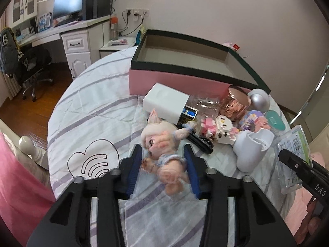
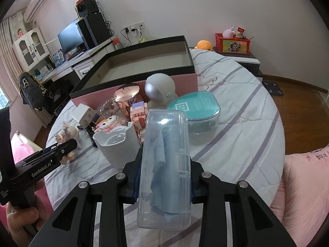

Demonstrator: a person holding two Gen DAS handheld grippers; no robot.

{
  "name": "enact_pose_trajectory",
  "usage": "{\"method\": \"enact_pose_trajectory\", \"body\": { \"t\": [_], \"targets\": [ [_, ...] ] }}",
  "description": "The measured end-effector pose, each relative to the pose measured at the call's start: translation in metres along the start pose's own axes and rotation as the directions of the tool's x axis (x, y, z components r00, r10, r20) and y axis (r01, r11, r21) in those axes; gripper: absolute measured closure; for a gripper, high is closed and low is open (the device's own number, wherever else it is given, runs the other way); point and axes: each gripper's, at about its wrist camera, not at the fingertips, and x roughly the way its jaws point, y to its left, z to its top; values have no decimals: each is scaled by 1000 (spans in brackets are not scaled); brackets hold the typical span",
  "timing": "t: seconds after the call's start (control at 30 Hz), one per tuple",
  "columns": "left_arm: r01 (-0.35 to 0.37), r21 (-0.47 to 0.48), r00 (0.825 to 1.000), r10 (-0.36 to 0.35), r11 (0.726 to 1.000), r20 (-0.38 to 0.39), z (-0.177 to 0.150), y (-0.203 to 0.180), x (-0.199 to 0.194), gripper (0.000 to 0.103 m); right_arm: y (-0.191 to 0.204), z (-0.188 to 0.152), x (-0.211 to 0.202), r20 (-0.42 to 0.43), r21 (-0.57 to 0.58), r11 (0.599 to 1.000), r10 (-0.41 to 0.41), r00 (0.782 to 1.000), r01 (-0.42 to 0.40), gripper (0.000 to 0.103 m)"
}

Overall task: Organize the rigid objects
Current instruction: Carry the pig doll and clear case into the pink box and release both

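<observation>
Pale walls close off a bedroom with a white desk (image 1: 61,30) and a dark monitor (image 1: 67,2) at the back, and a bed spread with a white, purple-striped quilt (image 1: 92,103) carries everything I work on. At the far side of the quilt stands an open box (image 1: 174,80) with pink walls and a dark rim, its inside bare. Just before it lies a heap of small things: a white case (image 1: 164,100), a rose-gold tin (image 2: 127,96), a silver-faced round gadget (image 2: 159,89), a pink and white block figure (image 1: 218,127), a white cup (image 2: 117,146) and a teal-lidded clear tub (image 2: 194,108).

My left hand-held gripper (image 1: 163,170) is closed on a small doll (image 1: 162,148) with pale hair and a blue dress; the blue pads (image 1: 134,164) press its body from both sides, its head toward the heap and its legs toward me. I cannot tell whether the doll rests on the quilt or is just clear of it.

My right hand-held gripper (image 2: 165,183) is clamped on a clear plastic case (image 2: 164,164) with a blue cloth inside; the case stands on end between the jaws, tilted away from me, just beside the white cup. From the right wrist view, the left hand-held gripper shows at the left edge with my hand (image 2: 18,216) around its grip.
</observation>
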Motion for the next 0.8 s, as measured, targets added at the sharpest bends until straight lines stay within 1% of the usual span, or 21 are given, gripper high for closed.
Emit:
{"method": "enact_pose_trajectory", "body": {
  "t": [0.13,0.17,0.2,0.27,0.47,0.7,0.8],
  "targets": [
    [6,-2,1000,-6,1000,11,-1,1,-8,64,1,0,-6,12,1,1000,3,1000,-3,69],
    [8,0,1000,-8,1000,14,-1,1,-9,74,2,0,-8,17,1,1000,6,1000,-6,69],
    [1,6,1000,-2,1000,15,0,1,-12,75,2,0,-10,20,1,1000,8,1000,-8,69],
    [13,5,1000,-13,1000,16,2,0,-14,75,3,1,-15,29,0,1000,12,999,-12,69],
    [16,-6,1000,-16,1000,13,-1,5,-15,75,3,3,-19,37,-4,1000,18,999,-18,69],
    [19,23,998,-20,1000,62,8,-4,-35,75,9,7,-26,59,-21,999,29,998,-27,69],
    [21,40,995,-25,999,92,16,-10,-45,75,17,18,-33,83,-44,998,45,996,-42,69]
  ]
}}
